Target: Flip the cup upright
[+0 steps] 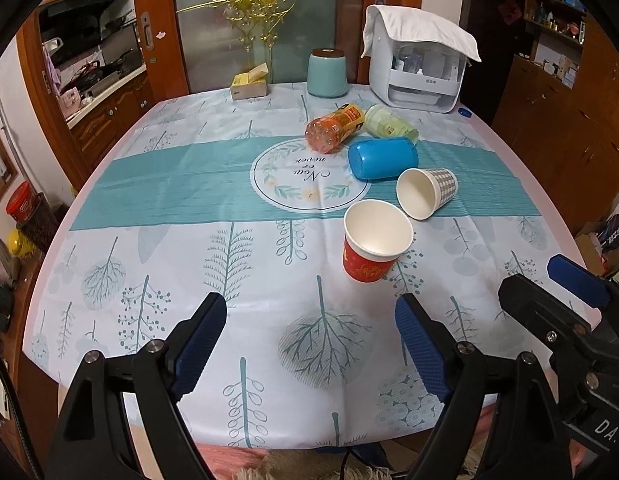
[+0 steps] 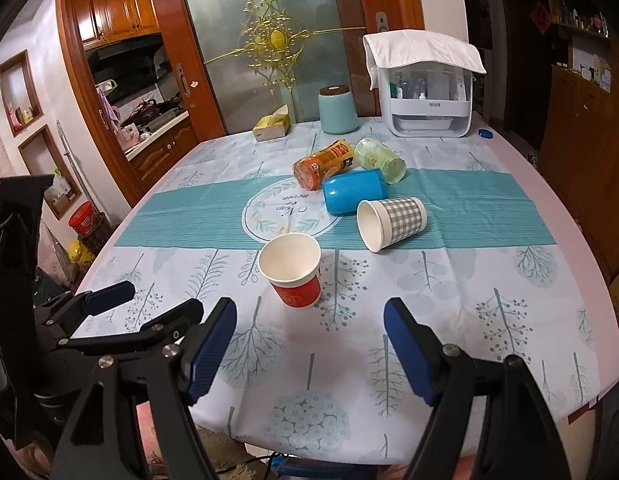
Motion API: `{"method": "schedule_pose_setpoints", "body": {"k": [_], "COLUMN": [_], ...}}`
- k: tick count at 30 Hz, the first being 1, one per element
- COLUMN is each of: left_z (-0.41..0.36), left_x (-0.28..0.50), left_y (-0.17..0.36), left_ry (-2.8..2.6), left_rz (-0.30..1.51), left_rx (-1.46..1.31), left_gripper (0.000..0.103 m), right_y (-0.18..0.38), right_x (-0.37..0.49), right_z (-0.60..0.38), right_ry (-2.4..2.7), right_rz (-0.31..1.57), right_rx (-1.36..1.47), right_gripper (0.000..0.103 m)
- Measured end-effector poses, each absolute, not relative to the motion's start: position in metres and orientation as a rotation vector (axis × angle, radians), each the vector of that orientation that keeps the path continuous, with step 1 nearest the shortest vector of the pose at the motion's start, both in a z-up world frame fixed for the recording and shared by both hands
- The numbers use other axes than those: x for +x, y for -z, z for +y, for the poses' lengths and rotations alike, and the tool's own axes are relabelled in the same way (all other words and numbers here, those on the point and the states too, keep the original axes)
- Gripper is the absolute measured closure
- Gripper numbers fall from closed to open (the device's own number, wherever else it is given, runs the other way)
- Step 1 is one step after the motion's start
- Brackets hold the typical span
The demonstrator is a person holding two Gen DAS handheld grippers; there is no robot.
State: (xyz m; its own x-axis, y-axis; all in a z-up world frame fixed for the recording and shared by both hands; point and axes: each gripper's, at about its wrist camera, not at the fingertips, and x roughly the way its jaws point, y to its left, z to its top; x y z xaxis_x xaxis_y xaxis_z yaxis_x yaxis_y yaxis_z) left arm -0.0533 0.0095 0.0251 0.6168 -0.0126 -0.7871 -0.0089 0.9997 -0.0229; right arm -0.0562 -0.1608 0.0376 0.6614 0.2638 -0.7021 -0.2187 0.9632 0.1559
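Both hand-held grippers, left point(image 1: 311, 344) and right point(image 2: 309, 350), hang released; ahead, the tipped checked paper cup point(image 2: 391, 224) looks light and crushable, best pinched gently mid-wall.

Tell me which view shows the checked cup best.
Right wrist view: the checked cup lies on its side with its plaid wall and open mouth both clear. The left wrist view shows mostly the mouth, the wall foreshortened.
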Motion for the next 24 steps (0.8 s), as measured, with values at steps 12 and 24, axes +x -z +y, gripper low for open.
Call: {"method": "schedule_pose_setpoints", "body": {"k": [12,24], "left_z": [0.009,0.006], "left_x": [-0.052,-0.035], "left_y": [-0.035,-0.032], "left_ry": [-0.027,-0.057], "left_rz": [0.883,0.905], "left_rx": [-0.003,0.016], "left_gripper": [0.018,0.018], "right_y": [-0.042,-0.042], "right_x": [-0.057,-0.042], "right_z": [-0.16,-0.162], "right_ry": [-0.258,-0.266], "right_rz": [0.807,0.824], "right_rx": [0.059,0.057], "right_gripper": [0.026,0.026]}}
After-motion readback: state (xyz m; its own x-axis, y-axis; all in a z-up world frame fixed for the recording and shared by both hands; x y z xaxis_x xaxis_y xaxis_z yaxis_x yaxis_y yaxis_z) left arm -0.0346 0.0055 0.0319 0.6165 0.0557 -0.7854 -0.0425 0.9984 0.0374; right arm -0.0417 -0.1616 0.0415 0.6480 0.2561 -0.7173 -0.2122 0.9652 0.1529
